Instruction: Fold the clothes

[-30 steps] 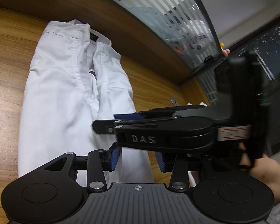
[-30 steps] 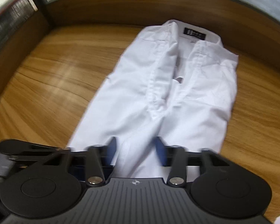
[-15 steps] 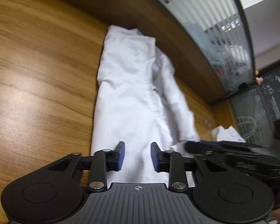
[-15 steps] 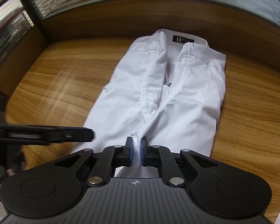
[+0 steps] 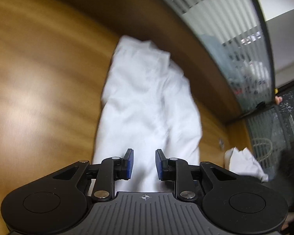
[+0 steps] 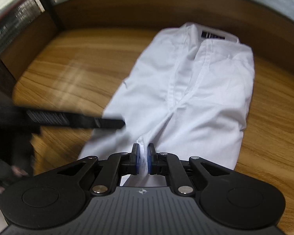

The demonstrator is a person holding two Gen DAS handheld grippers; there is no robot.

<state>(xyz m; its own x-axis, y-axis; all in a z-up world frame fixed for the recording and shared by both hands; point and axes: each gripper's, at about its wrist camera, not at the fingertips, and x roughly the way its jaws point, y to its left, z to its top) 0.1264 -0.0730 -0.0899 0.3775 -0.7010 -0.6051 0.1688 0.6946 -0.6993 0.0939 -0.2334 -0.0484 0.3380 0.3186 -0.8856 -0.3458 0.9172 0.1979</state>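
Shirt [image 6: 188, 90], white, sides folded inward, lengthwise on bench [image 6: 72, 72]; right tool [image 6: 143, 161] pinching its near hem for lifting, left tool [image 5: 143, 161] parted above cloth, holding nothing.

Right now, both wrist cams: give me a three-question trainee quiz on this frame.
1. True or false: the right gripper is shut on the near end of the white shirt.
2. The left gripper is: A) shut on the shirt B) open, shirt fabric between its fingers C) holding crumpled paper
3. Fill in: the shirt's dark collar label lies at the ___ end of the shirt in the right wrist view.

Key: 1 true; 2 B; 3 far
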